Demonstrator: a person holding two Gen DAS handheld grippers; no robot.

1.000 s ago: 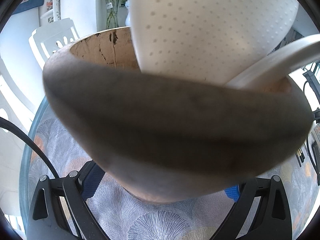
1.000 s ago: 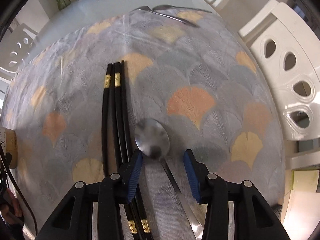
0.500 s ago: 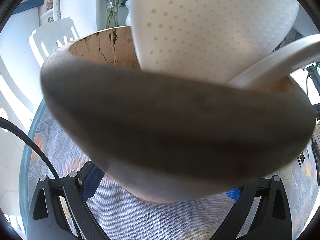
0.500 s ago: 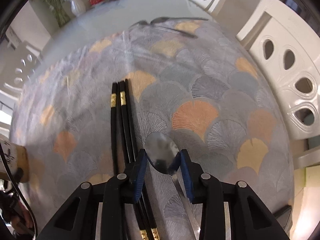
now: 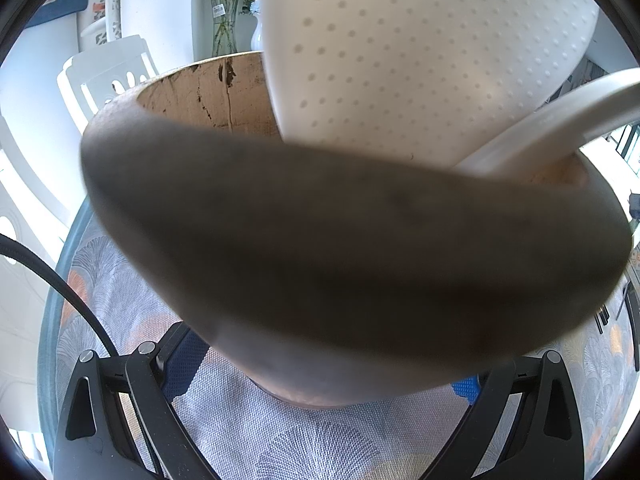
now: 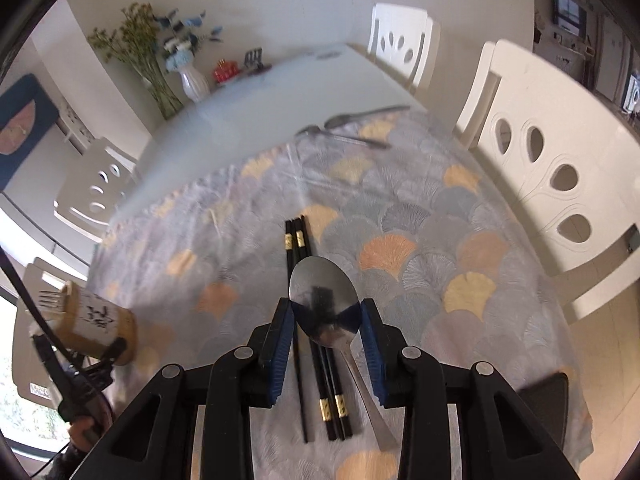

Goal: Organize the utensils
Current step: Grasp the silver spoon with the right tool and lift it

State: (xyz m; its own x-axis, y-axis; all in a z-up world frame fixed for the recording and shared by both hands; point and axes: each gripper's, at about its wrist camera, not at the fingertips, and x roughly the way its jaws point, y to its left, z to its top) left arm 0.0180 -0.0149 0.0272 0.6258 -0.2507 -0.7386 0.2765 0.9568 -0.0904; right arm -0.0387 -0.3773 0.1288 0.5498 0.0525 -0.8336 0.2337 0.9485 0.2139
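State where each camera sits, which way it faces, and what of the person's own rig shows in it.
Left wrist: on the left claw, angled down; wooden holder fills the view with a white utensil inside; both black fingers show.
Right wrist: on the right claw, angled down over the tablecloth; pads clamp a spoon above black chopsticks; a hand shows lower left.
Shared: the holder, which the left claw grips.
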